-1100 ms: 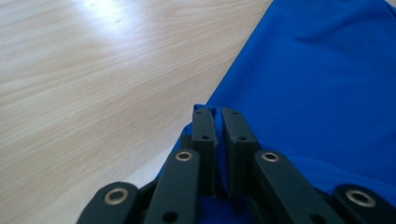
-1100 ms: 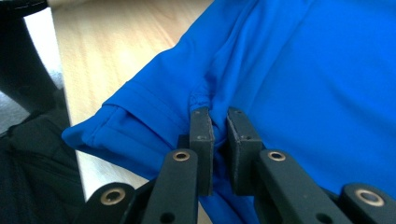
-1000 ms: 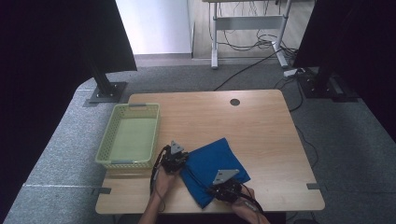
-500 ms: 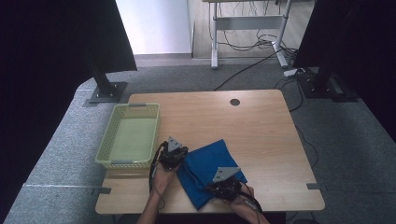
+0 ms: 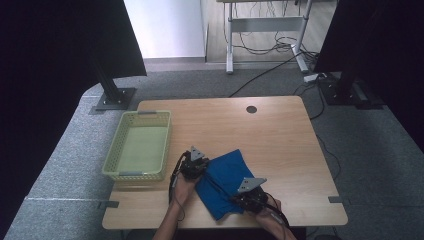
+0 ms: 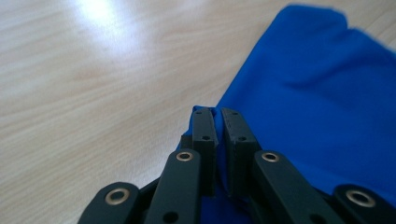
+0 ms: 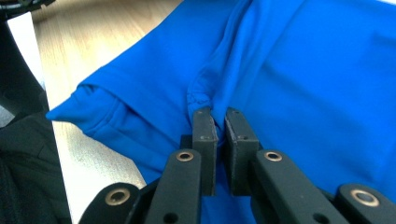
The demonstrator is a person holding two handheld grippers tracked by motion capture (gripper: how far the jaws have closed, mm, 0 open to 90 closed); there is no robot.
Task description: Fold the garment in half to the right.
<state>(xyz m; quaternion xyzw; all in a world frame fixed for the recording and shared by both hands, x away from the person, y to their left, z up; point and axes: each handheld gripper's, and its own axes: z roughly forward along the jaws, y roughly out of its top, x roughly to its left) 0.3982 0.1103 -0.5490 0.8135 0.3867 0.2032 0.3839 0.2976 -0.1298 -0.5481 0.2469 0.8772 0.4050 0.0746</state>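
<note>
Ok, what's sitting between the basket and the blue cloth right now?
In the high view, the left gripper, shut on the blue cloth edge, stands between it and the green basket; otherwise bare wooden table.

Each gripper carried 2 black jaws on black link arms, and each link was pinned with brass-ringed rivets. The left gripper (image 6: 218, 111) had flat, matte jaw tips with small round holes in their faces; the right gripper (image 7: 218, 111) was built alike. From above, each unit bore 1 grey 3-cornered plate on top, and a black cable trailed from each body. The forearms were bare, without sleeves.
</note>
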